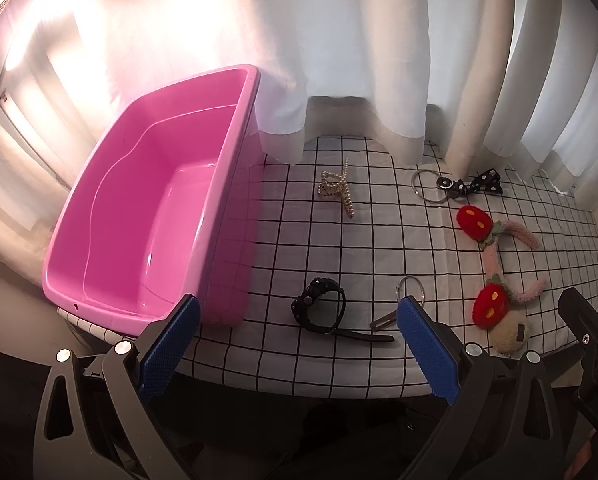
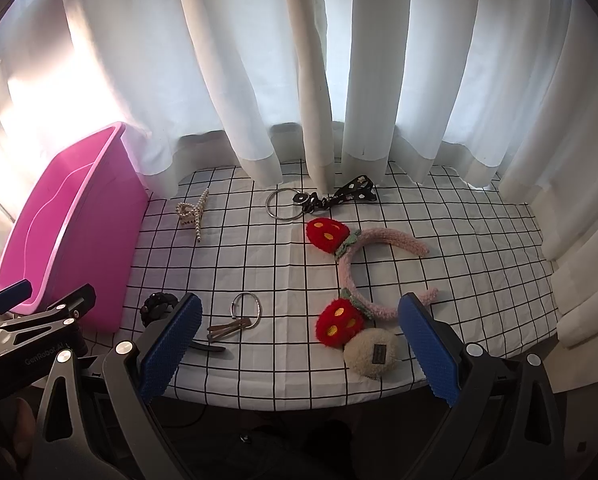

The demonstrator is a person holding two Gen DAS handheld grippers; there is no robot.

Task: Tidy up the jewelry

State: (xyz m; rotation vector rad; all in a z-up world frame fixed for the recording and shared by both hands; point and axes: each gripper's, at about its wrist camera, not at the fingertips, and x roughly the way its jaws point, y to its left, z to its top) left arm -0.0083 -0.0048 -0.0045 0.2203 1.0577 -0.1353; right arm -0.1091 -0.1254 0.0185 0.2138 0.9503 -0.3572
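Jewelry pieces lie scattered on a white tablecloth [image 2: 283,276] printed with a black grid, and we take them from left to right. At the far left stands a pink plastic tub [image 1: 147,216], its long axis running away from us toward the white curtains [image 2: 339,80]; we see nothing inside it. Just right of the tub, toward the back, rests a pearl claw hair clip [image 1: 337,193], its long arm running toward and away from us. Nearer us sits a black wristwatch [image 1: 319,311], its strap tail stretched out to the right along the table's front edge. Next comes a key ring [image 2: 247,309] with what look like two flat keys, pointing left. Behind it, by the curtain hem, lies a large metal ring [image 2: 285,205] tied to a black polka-dot ribbon that trails to the right. A pink fuzzy headband [image 2: 363,264] with two red strawberries opens toward the right, and a cream plush pad [image 2: 373,354] touches its near strawberry.

Our left gripper [image 1: 299,336] hangs over the near table edge with its blue pads wide apart, holding nothing. Our right gripper [image 2: 299,336] is likewise spread and holding nothing.
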